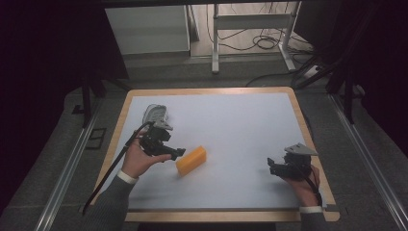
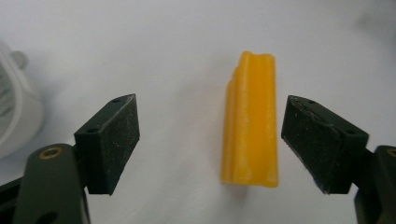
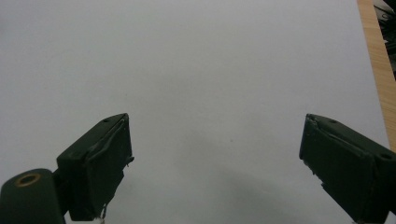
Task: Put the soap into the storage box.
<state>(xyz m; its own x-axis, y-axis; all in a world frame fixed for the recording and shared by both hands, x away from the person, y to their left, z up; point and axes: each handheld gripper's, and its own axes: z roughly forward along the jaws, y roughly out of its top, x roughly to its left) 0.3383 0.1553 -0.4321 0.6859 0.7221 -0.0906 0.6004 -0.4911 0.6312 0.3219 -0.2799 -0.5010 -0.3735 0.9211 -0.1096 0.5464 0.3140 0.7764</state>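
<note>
In the high view, the table (image 1: pixel 308 130) has a white top with a wooden rim, and an orange block (image 1: pixel 191 160) lies on it left of the middle, with its long side at an angle. The left gripper (image 1: pixel 176 153) is held in the left hand (image 1: pixel 139 161) and points at the near-left end of the block; it is just beside the block, but I cannot tell from here if it touches. Behind this gripper a pale object (image 1: pixel 155 113) lies on the white top, too blurred to name. The right gripper (image 1: pixel 272 167) is in the right hand (image 1: pixel 302 184) near the right rim, well apart from the block. In the left gripper view, the jaws stand wide open and hold nothing; the block (image 2: pixel 251 126) lies lengthwise between them, much closer to the right jaw, with a small gap on that side and a wide gap on the other. A white curved thing (image 2: pixel 16 112) shows at the left edge. In the right gripper view, the jaws are wide open with nothing in them, over the bare white top, and the wooden rim (image 3: pixel 376 60) runs along the right edge
</note>
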